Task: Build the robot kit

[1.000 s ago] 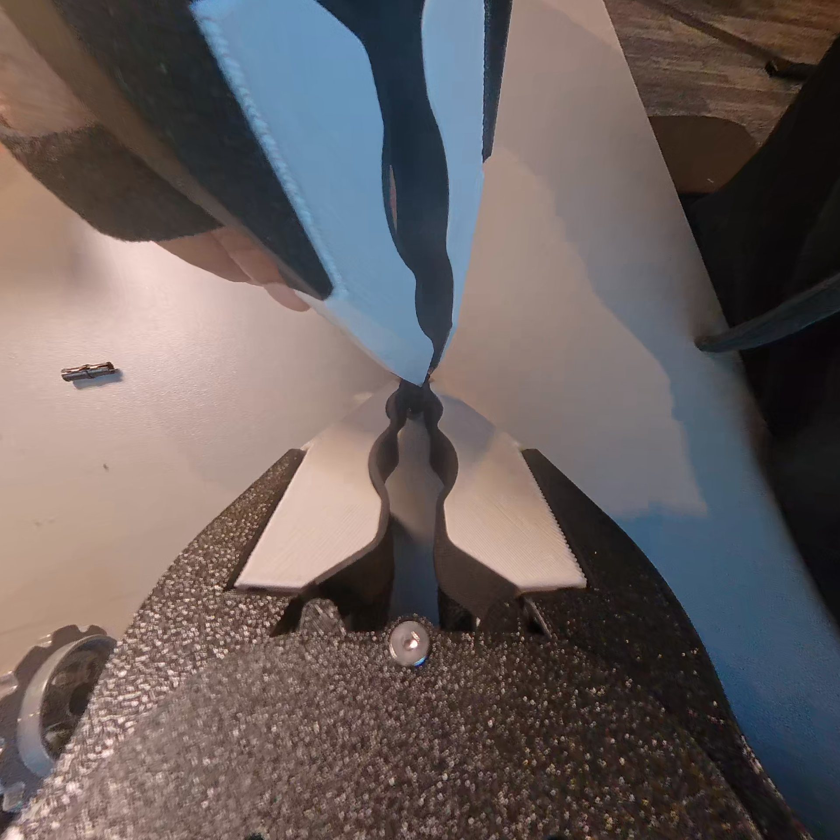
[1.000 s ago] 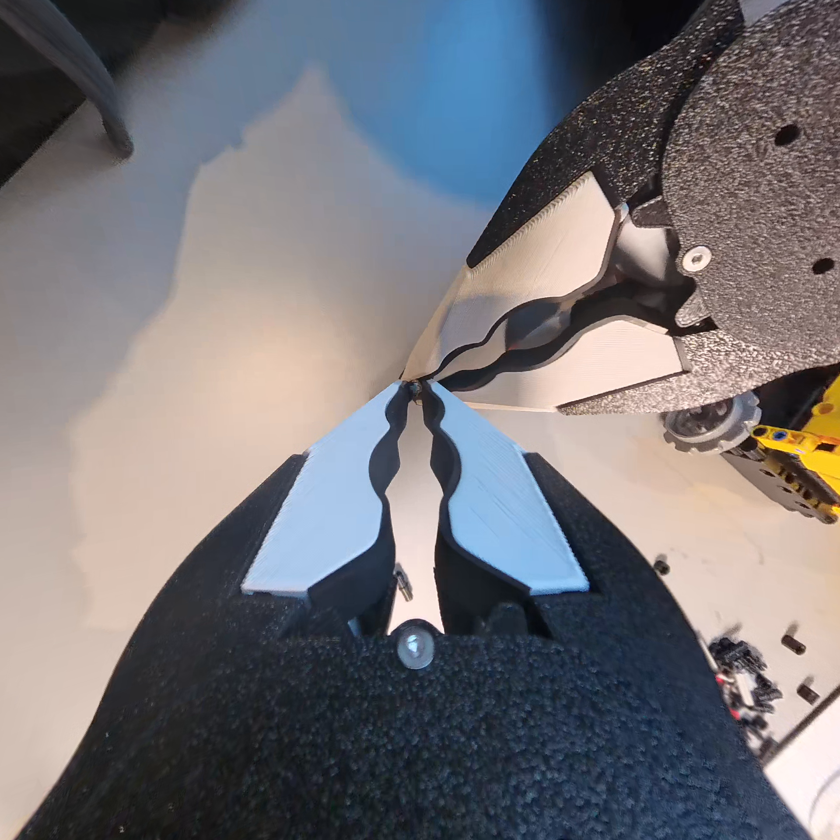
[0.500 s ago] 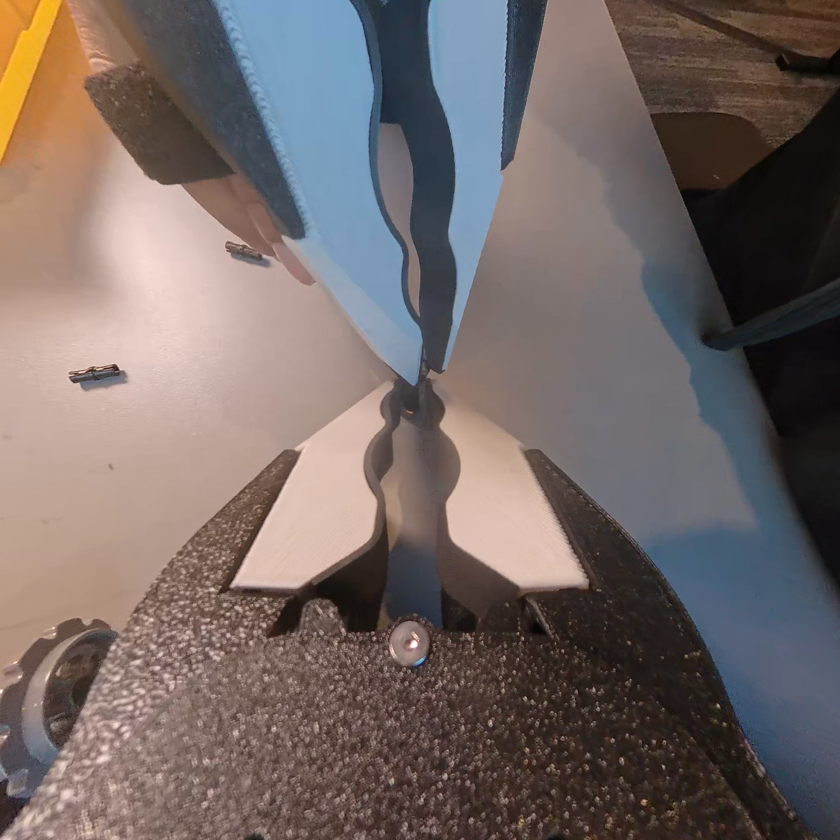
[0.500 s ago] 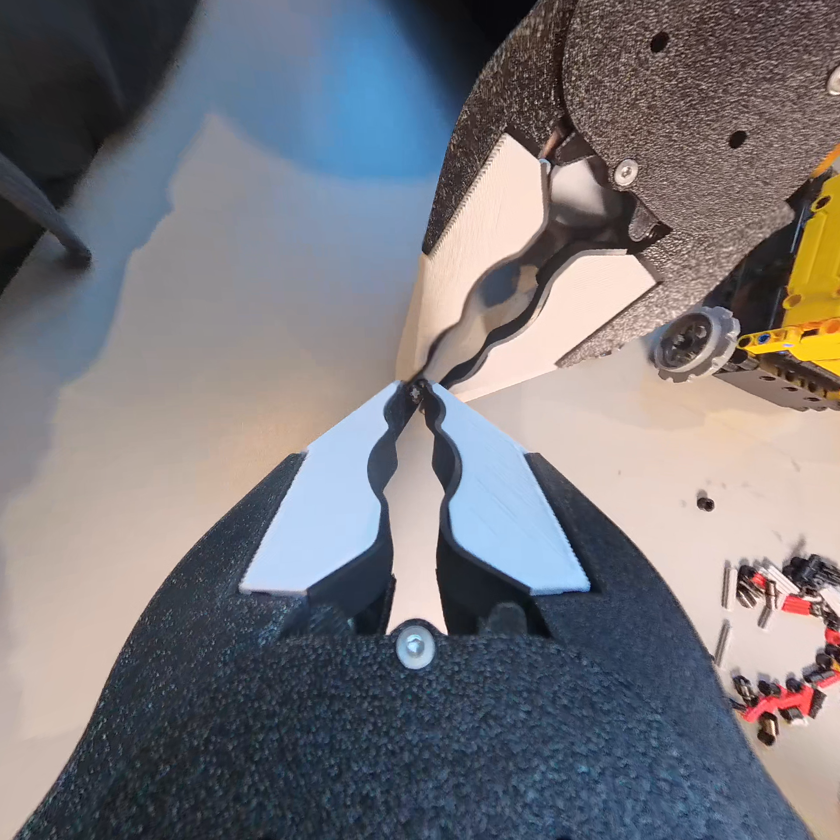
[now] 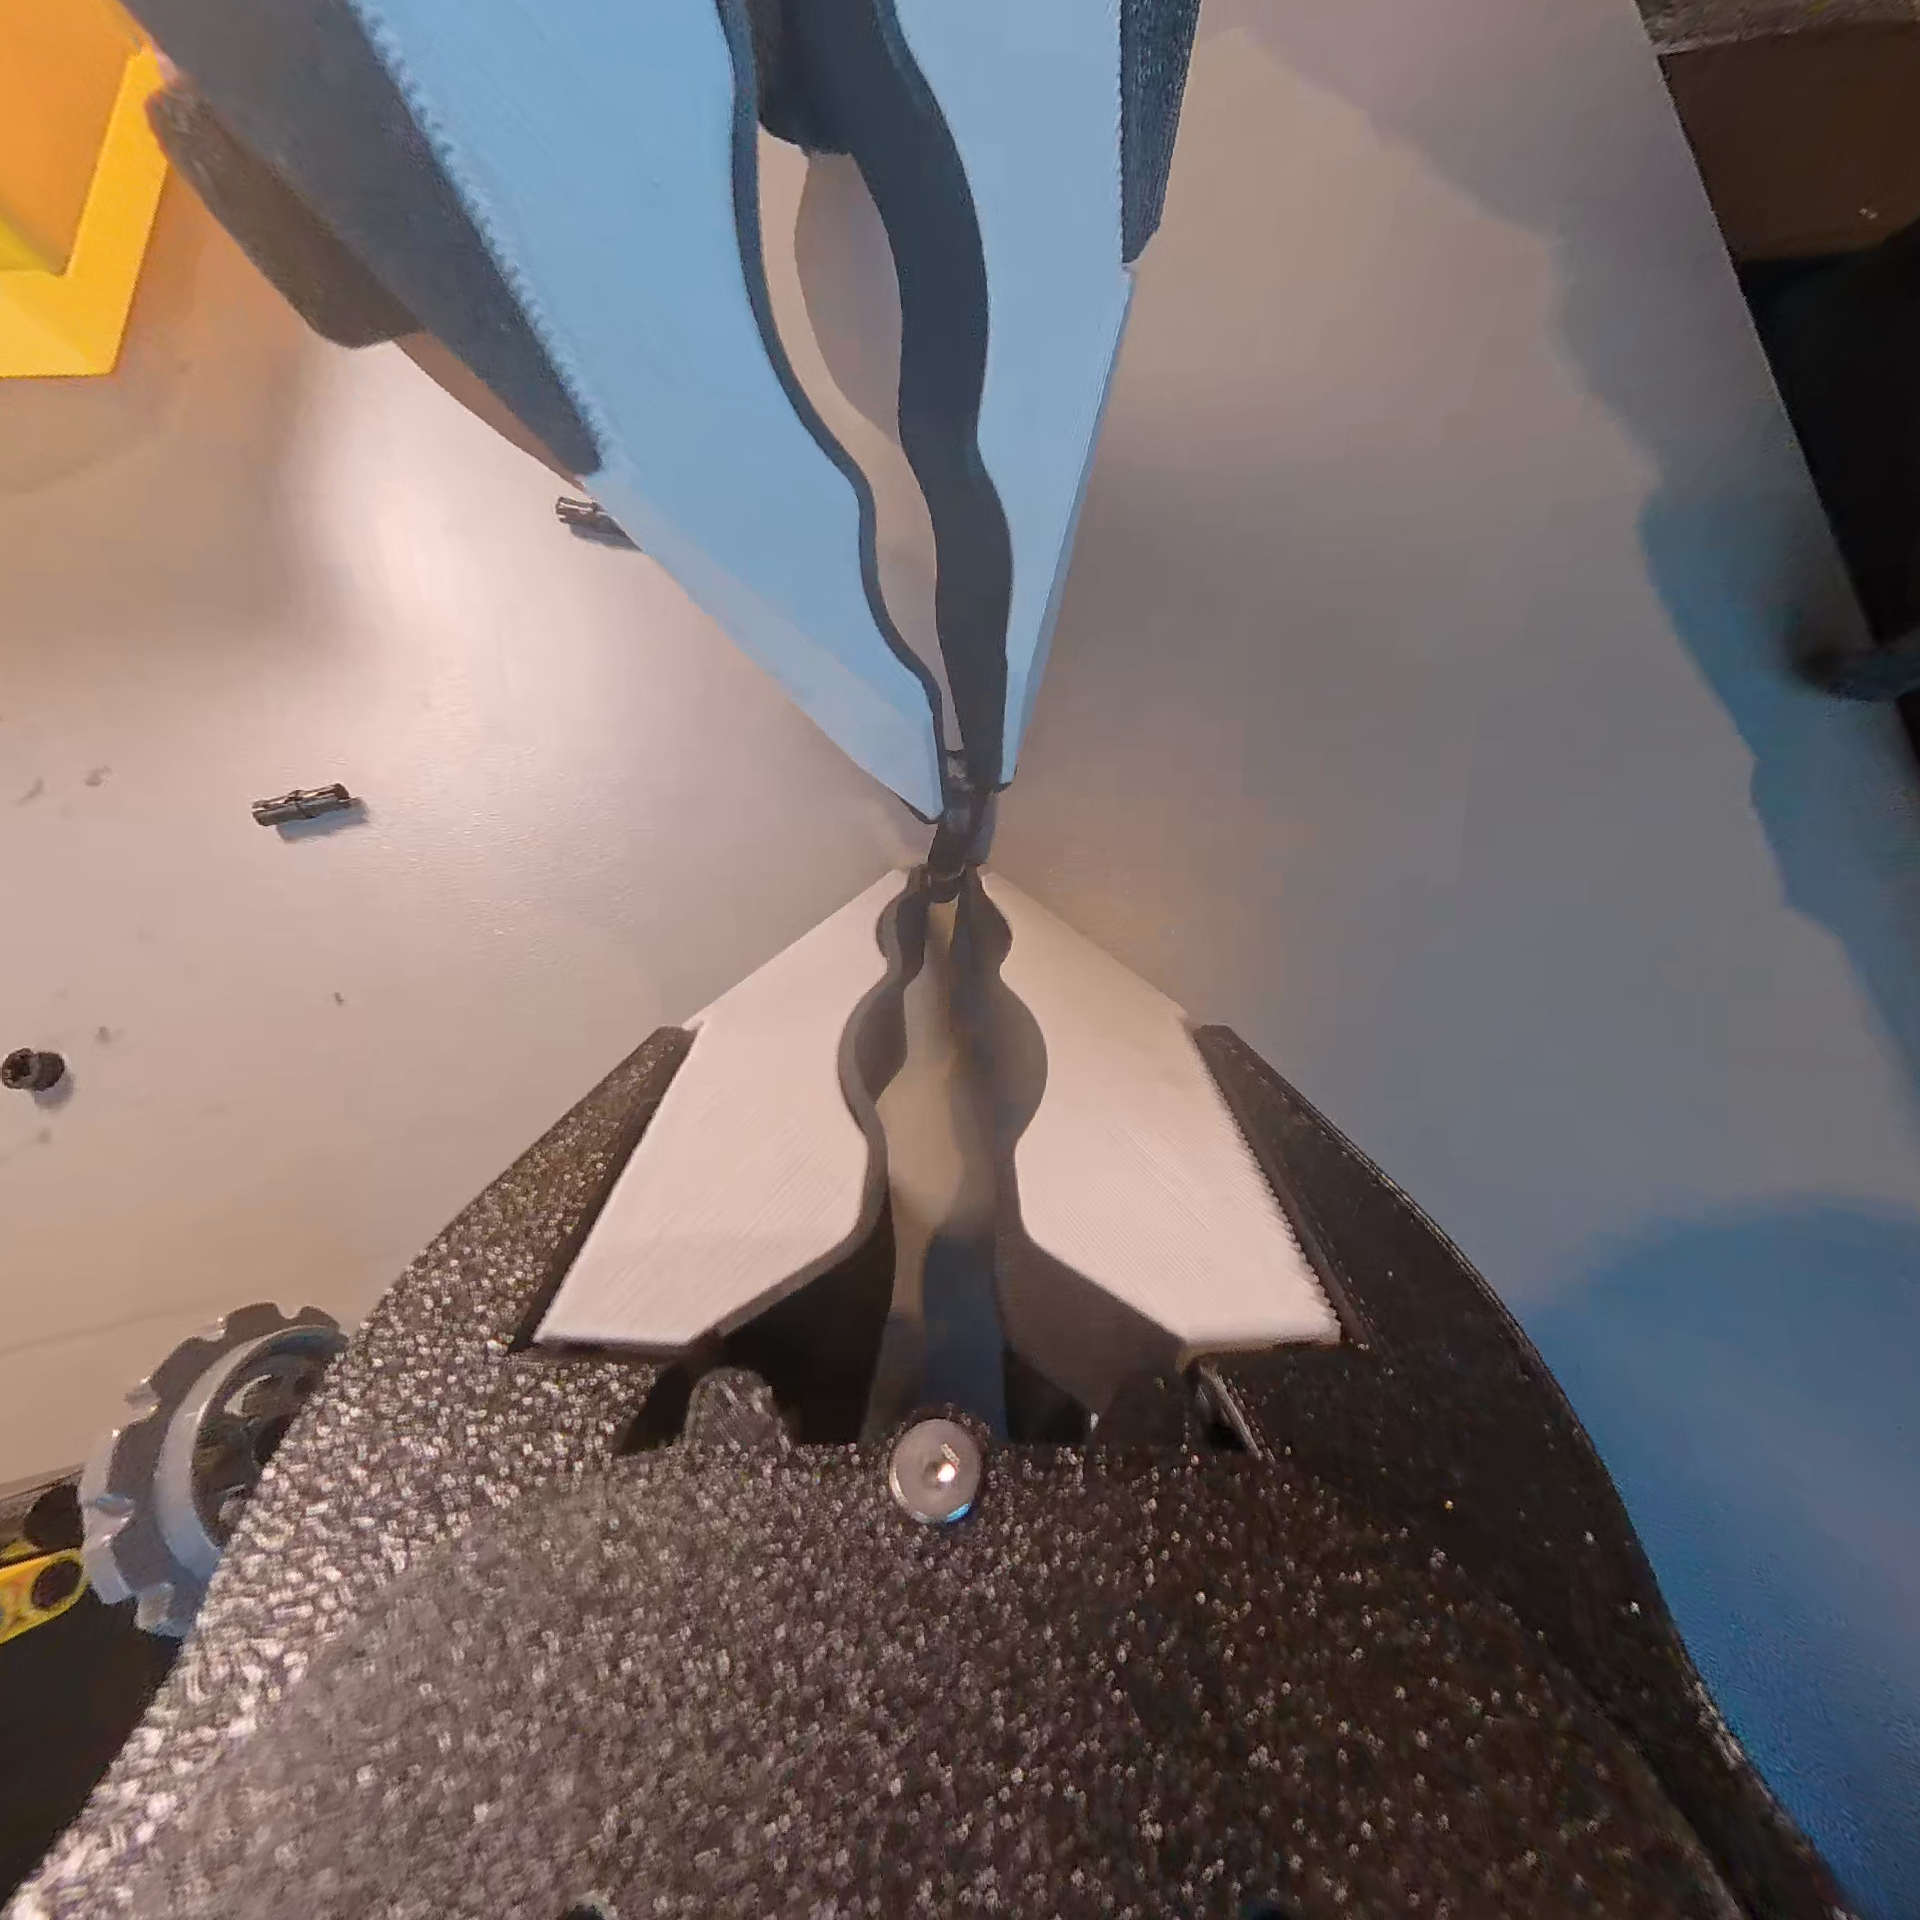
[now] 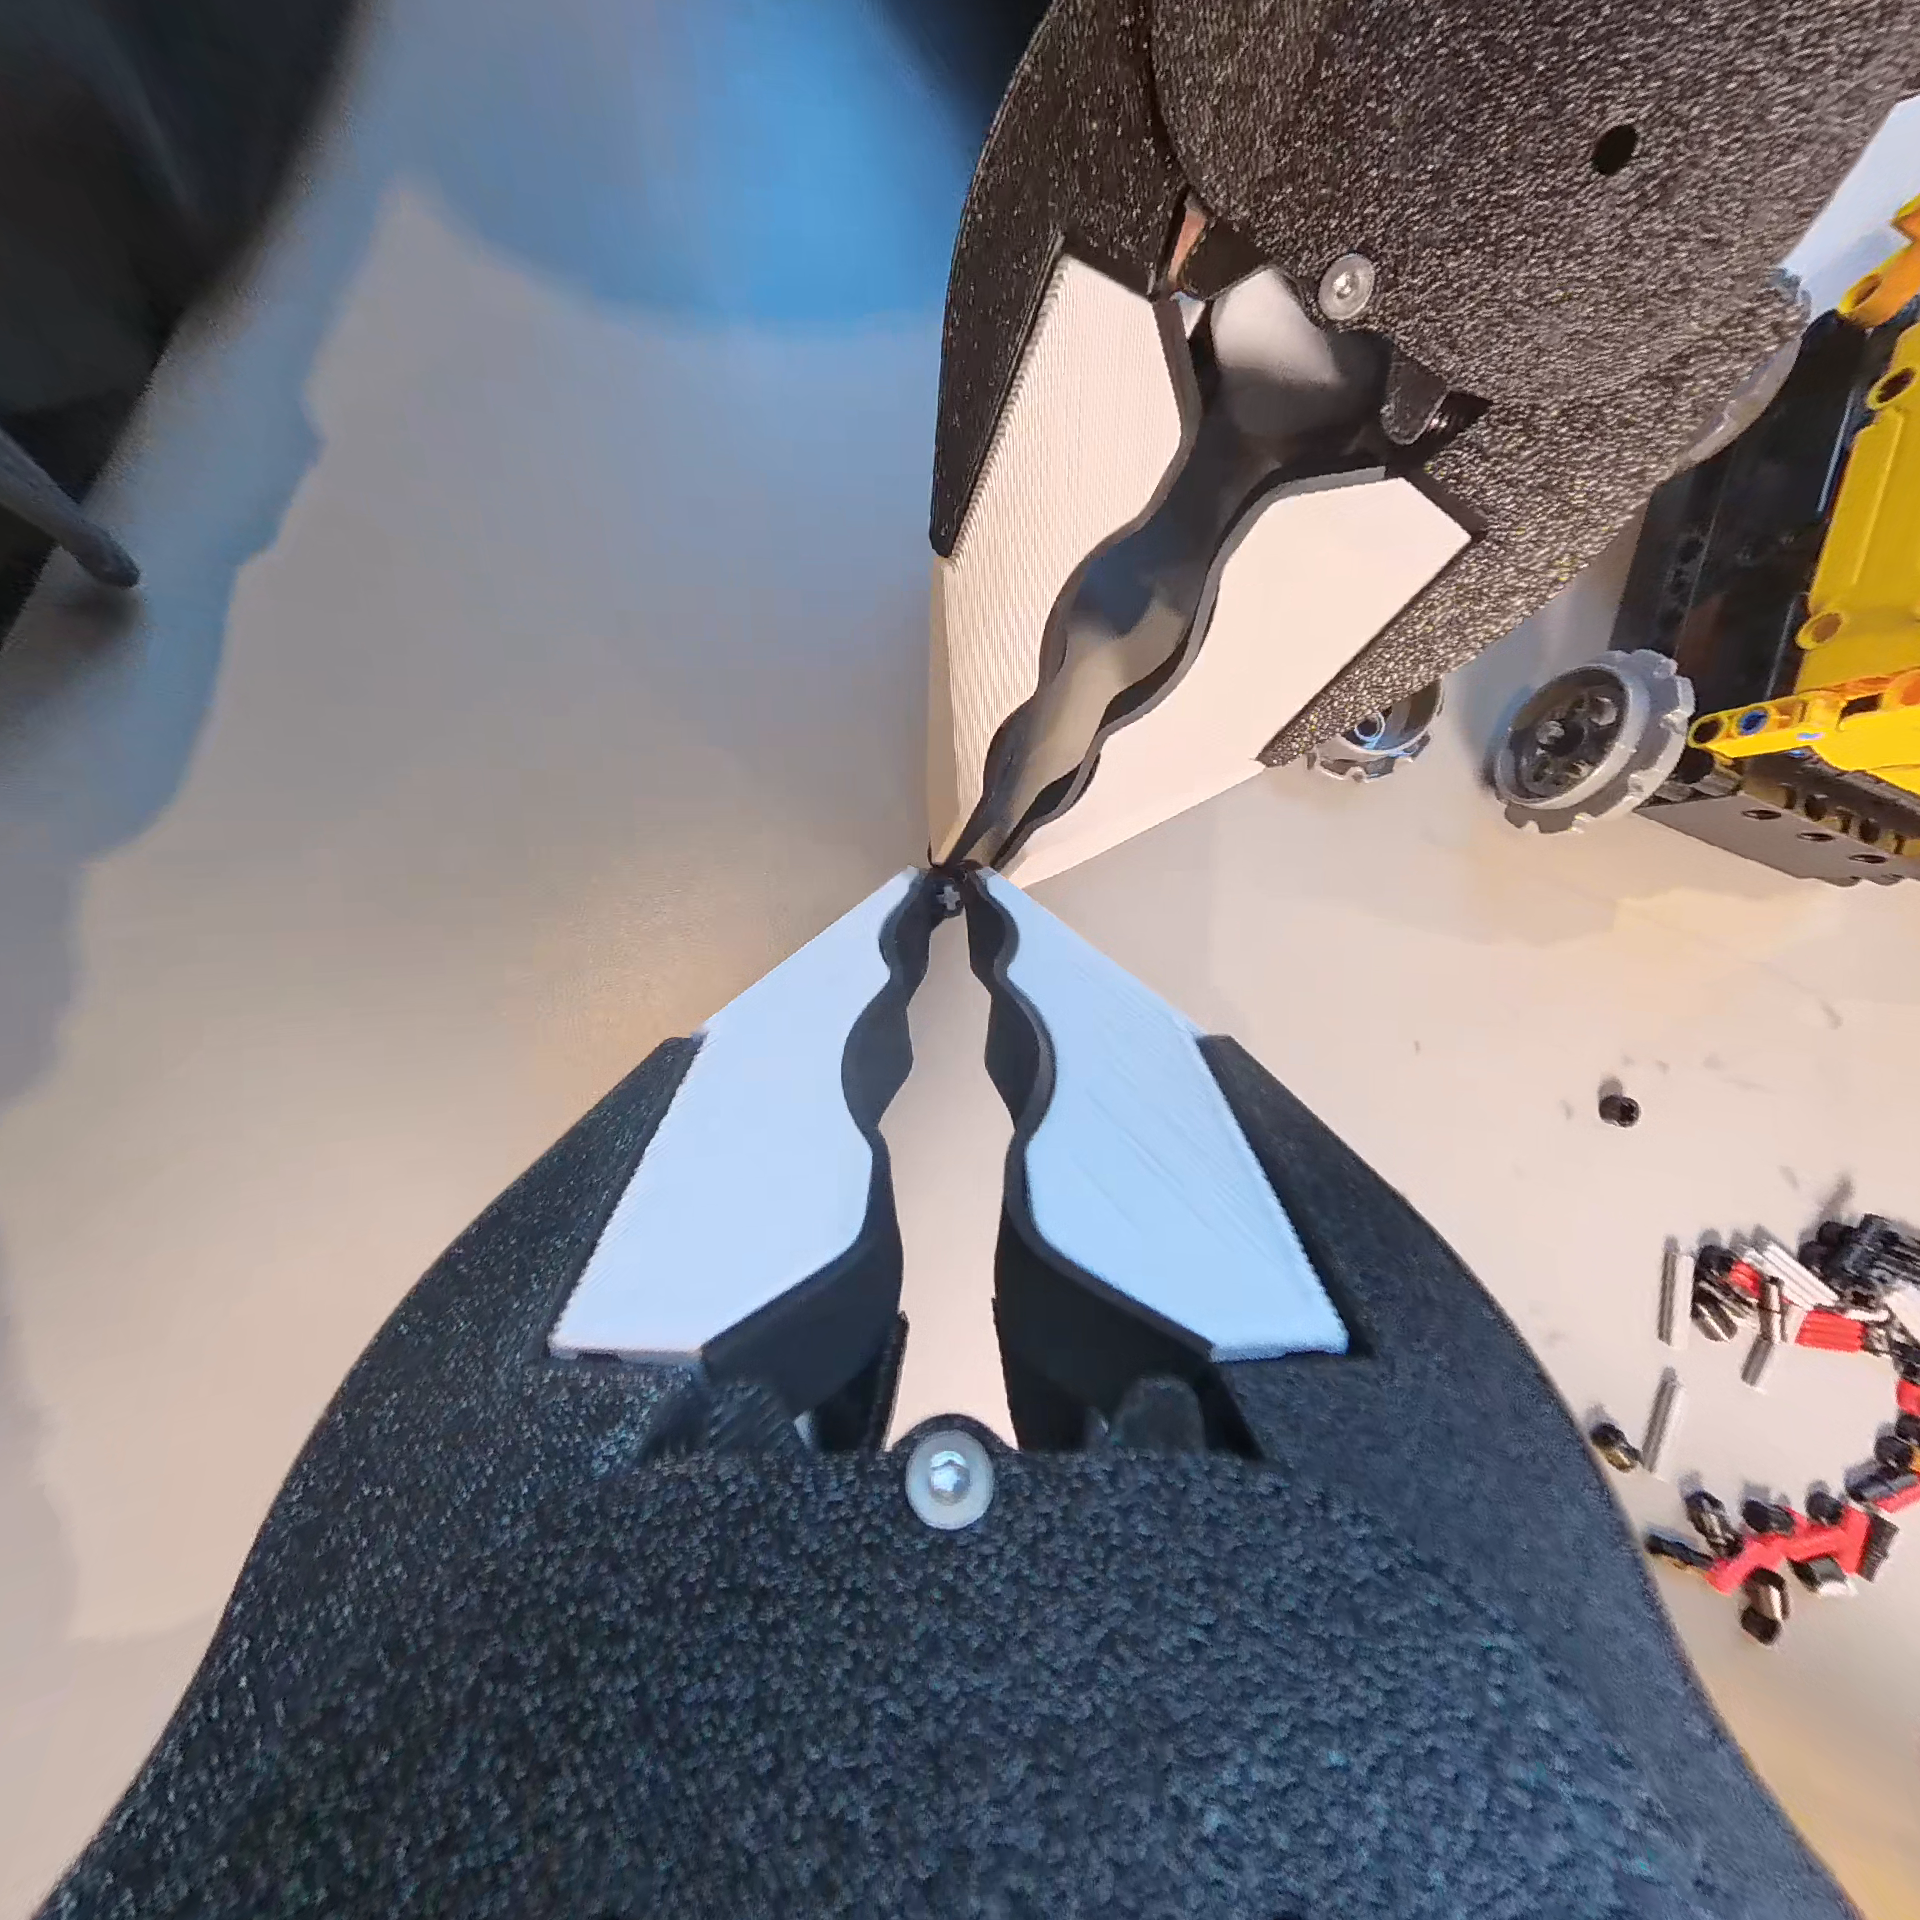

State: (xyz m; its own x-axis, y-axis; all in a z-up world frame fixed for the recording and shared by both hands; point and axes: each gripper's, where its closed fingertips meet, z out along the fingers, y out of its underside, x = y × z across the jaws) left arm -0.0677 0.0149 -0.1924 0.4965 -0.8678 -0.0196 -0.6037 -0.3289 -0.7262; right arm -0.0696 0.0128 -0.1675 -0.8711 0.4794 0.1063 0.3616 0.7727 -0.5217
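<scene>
Both sets of jaws are pressed together at their tips, and both pinch the same tiny black pin [image 5: 958, 840], or two small pieces joined end to end; it is too small to tell which. The left gripper [image 5: 951, 883] clamps the near end in the left wrist view, while the right gripper [image 6: 945, 891] holds the other end, so the two come at it from opposite sides, tip to tip. The pin's long axis runs along the line between the two grippers, in line with their fingers. Neither gripper is nearer than the other: both are already on it, above the pale desk [image 5: 1403, 727].

Well apart from the grippers, toward one side of the desk, stands a yellow and black brick-built vehicle [image 6: 1808, 665] with grey toothed wheels [image 6: 1590, 746]. A heap of red, black and grey small parts [image 6: 1797, 1434] lies near the desk's edge in the right wrist view. A loose black pin [image 5: 303, 804] and a small black bushing [image 5: 23, 1067] lie on the bare desk on the left gripper's side. Nothing lies on the desk just beside the joined tips.
</scene>
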